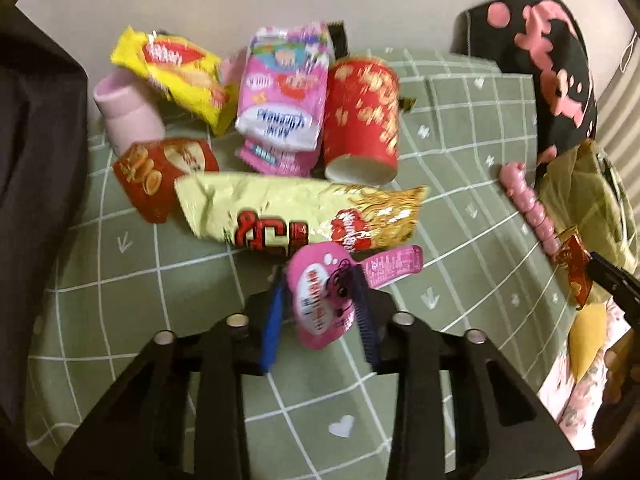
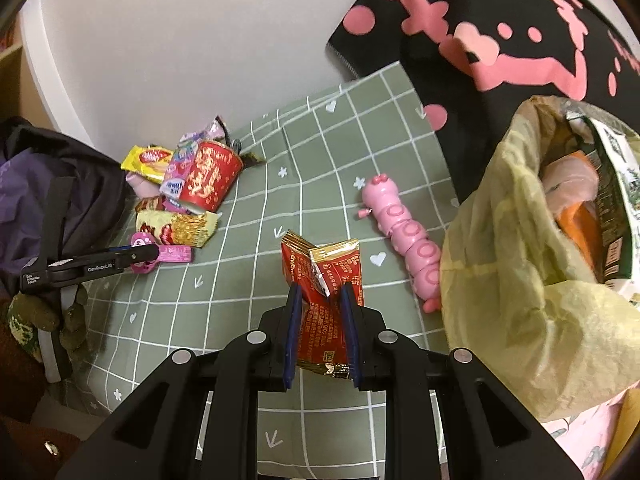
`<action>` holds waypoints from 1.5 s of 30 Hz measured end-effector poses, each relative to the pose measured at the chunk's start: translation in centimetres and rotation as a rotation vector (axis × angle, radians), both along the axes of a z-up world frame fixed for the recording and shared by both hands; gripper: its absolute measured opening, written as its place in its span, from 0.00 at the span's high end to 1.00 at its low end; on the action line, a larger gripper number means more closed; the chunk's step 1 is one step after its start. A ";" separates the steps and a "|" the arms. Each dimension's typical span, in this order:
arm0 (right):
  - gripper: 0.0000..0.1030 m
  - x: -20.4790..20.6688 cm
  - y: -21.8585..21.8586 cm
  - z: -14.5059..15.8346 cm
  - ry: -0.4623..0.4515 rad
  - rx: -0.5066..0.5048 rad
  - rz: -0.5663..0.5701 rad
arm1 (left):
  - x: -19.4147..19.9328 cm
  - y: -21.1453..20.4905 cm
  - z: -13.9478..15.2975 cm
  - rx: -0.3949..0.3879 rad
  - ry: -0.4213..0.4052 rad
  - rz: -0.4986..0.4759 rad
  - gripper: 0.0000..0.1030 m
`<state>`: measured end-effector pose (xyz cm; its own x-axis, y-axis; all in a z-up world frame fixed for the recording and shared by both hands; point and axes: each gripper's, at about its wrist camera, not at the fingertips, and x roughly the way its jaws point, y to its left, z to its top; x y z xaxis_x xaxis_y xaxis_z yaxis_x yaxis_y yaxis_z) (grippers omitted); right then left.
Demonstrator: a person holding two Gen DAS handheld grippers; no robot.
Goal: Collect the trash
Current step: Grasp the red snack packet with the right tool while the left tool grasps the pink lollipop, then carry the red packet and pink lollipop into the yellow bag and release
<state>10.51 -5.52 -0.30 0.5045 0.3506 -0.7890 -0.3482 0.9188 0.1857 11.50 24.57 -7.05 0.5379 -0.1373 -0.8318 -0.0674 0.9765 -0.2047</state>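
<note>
Between the blue pads of my left gripper point(image 1: 320, 312) sits a pink wrapper point(image 1: 322, 300), pinched across its round printed face, with a narrow pink strip trailing off to one side. From the right wrist view it hangs at the tip of that same gripper point(image 2: 150, 256), just off the checked green cloth point(image 1: 460, 216). My right gripper point(image 2: 320, 332) is pressed onto a red and gold wrapper point(image 2: 324, 320), crumpled and standing up between the pads, its torn top flaring above them. Just behind the pink wrapper lies the rest of the litter: a long pale yellow noodle packet point(image 1: 296, 212) flat on the cloth, a small red packet point(image 1: 160, 176) at its end, a red paper cup point(image 1: 362, 120) tipped on its side, a pink and white pouch point(image 1: 284, 96) leaning beside the cup, a yellow snack packet point(image 1: 176, 76) and a pink bottle point(image 1: 128, 116) at the back near the wall. Off to the right, a pink caterpillar toy point(image 2: 404, 236) lies on the cloth, its tail touching a yellow-green bag point(image 2: 520, 272) whose open mouth shows packaging inside. A black cloth with pink shapes point(image 2: 480, 40) hangs behind the bag.
</note>
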 end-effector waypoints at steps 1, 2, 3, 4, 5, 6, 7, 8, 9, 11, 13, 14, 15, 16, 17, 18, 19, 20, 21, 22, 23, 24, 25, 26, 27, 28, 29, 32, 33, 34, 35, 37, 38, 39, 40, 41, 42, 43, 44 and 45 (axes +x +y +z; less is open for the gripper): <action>0.81 0.0 -0.1 0.4 -0.013 0.007 0.000 | -0.2 -0.3 0.6 0.011 -0.014 0.001 0.80; 0.81 -0.1 -0.2 0.7 -0.023 0.012 -0.002 | -0.3 -0.7 1.4 0.030 -0.032 0.006 0.83; 0.81 0.0 -0.3 1.0 -0.033 0.016 -0.003 | -0.5 -1.1 2.3 0.037 -0.052 0.005 0.86; 0.81 0.0 -0.3 1.5 -0.047 0.020 -0.001 | -0.6 -1.4 3.1 0.036 -0.075 0.001 0.87; 0.81 0.0 -0.4 2.1 -0.067 0.021 0.000 | -0.7 -2.0 4.3 0.036 -0.105 -0.004 0.88; 0.81 0.1 -0.4 2.6 -0.081 0.020 0.001 | -0.4 -3.0 5.3 0.040 -0.133 -0.011 0.88; 0.81 0.1 -0.6 3.3 -0.100 0.018 0.001 | -0.3 -3.7 6.4 0.043 -0.160 -0.022 0.88; 0.81 0.2 -0.9 4.2 -0.127 0.014 -0.001 | -0.1 -4.3 7.3 0.044 -0.184 -0.035 0.88; 0.81 0.2 -1.1 4.9 -0.149 0.009 -0.003 | 0.1 -4.9 8.3 0.045 -0.208 -0.050 0.88; 0.81 0.4 -2.1 6.9 -0.197 0.003 -0.022 | 1.0 -7.3 10.5 0.049 -0.262 -0.094 0.88; 0.81 0.6 -3.3 8.6 -0.238 -0.002 -0.045 | 1.7 -9.4 12.4 0.048 -0.310 -0.136 0.88; 0.81 0.7 -4.1 9.7 -0.267 -0.008 -0.065 | 2.0 -10.8 13.6 0.041 -0.341 -0.169 0.88; 0.81 0.7 -5.1 10.7 -0.294 -0.012 -0.084 | 2.3 -11.9 14.5 0.033 -0.363 -0.194 0.88; 0.81 0.7 -5.9 11.4 -0.312 -0.015 -0.099 | 2.5 -13.1 15.3 0.026 -0.384 -0.221 0.88; 0.81 0.7 -6.9 12.4 -0.336 -0.022 -0.122 | 2.9 -14.7 16.3 0.022 -0.408 -0.258 0.88; 0.81 0.6 -7.9 13.2 -0.359 -0.029 -0.145 | 3.1 -16.0 16.9 0.020 -0.423 -0.284 0.88; 0.81 0.5 -8.7 13.8 -0.374 -0.034 -0.160 | 3.4 -17.6 17.6 0.016 -0.445 -0.320 0.88; 0.81 0.4 -9.8 14.4 -0.393 -0.043 -0.186 | 3.6 -18.8 18.1 0.016 -0.460 -0.347 0.88; 0.81 0.3 -10.8 14.9 -0.407 -0.052 -0.211 | 3.8 -19.8 18.4 0.016 -0.472 -0.372 0.88; 0.81 0.2 -11.7 15.3 -0.415 -0.057 -0.230 | 3.9 -20.7 18.7 0.013 -0.480 -0.391 0.88; 0.81 0.1 -12.8 15.6 -0.425 -0.062 -0.255 | 4.3 -22.0 19.0 0.010 -0.491 -0.425 0.88; 0.81 0.0 -13.7 15.8 -0.433 -0.067 -0.276 | 4.5 -22.6 19.1 0.002 -0.493 -0.440 0.88; 0.81 -0.1 -14.5 16.0 -0.438 -0.073 -0.295 | 4.8 -23.3 19.3 -0.014 -0.492 -0.459 0.88; 0.81 -0.2 -15.4 16.1 -0.442 -0.082 -0.319 | 5.3 -24.2 19.3 -0.041 -0.485 -0.480 0.88; 0.81 -0.4 -16.1 16.1 -0.444 -0.088 -0.334 | 5.7 -24.9 19.4 -0.065 -0.479 -0.496 0.88; 0.81 -0.5 -16.8 16.2 -0.446 -0.095 -0.352 | 6.3 -25.8 19.4 -0.098 -0.468 -0.517 0.88; 0.81 -0.7 -17.8 16.2 -0.449 -0.103 -0.373 | 6.6 -26.3 19.3 -0.114 -0.464 -0.527 0.88; 0.81 -1.1 -19.9 16.3 -0.454 -0.126 -0.420 | 8.1 -29.0 19.0 -0.198 -0.432 -0.572 0.88; 0.81 -1.2 -20.3 16.3 -0.454 -0.132 -0.430 | 8.3 -29.6 19.0 -0.208 -0.426 -0.580 0.88; 0.81 -1.3 -21.1 16.3 -0.453 -0.139 -0.446 | 8.7 -30.8 18.7 -0.222 -0.414 -0.597 0.88; 0.81 -1.4 -21.6 16.4 -0.454 -0.144 -0.455 | 9.1 -31.7 18.4 -0.232 -0.403 -0.610 0.88; 0.81 -1.6 -22.5 16.5 -0.453 -0.155 -0.471 | 9.5 -33.0 17.7 -0.266 -0.368 -0.635 0.88; 0.81 -1.6 -23.0 16.5 -0.450 -0.160 -0.480 | 9.9 -33.9 17.0 -0.298 -0.333 -0.652 0.88; 0.81 -1.6 -23.4 16.4 -0.448 -0.163 -0.486 | 10.2 -34.6 16.4 -0.311 -0.309 -0.661 0.88; 0.81 -1.5 -23.9 16.4 -0.445 -0.168 -0.493 | 10.4 -35.8 15.4 -0.311 -0.280 -0.674 0.88; 0.81 -1.4 -24.3 16.3 -0.443 -0.169 -0.495 | 10.6 -36.5 14.8 -0.302 -0.263 -0.682 0.88; 0.81 -1.4 -24.6 16.2 -0.440 -0.172 -0.497 | 10.9 -37.6 13.7 -0.281 -0.233 -0.689 0.88; 0.81 -1.3 -24.9 16.1 -0.436 -0.176 -0.498 | 11.1 -38.3 13.0 -0.264 -0.210 -0.692 0.88; 0.81 -1.2 -25.1 16.0 -0.433 -0.179 -0.498 | 11.5 -39.2 11.8 -0.240 -0.170 -0.697 0.86; 0.81 -1.1 -25.3 15.8 -0.430 -0.181 -0.497 | 11.8 -39.8 11.1 -0.232 -0.144 -0.701 0.83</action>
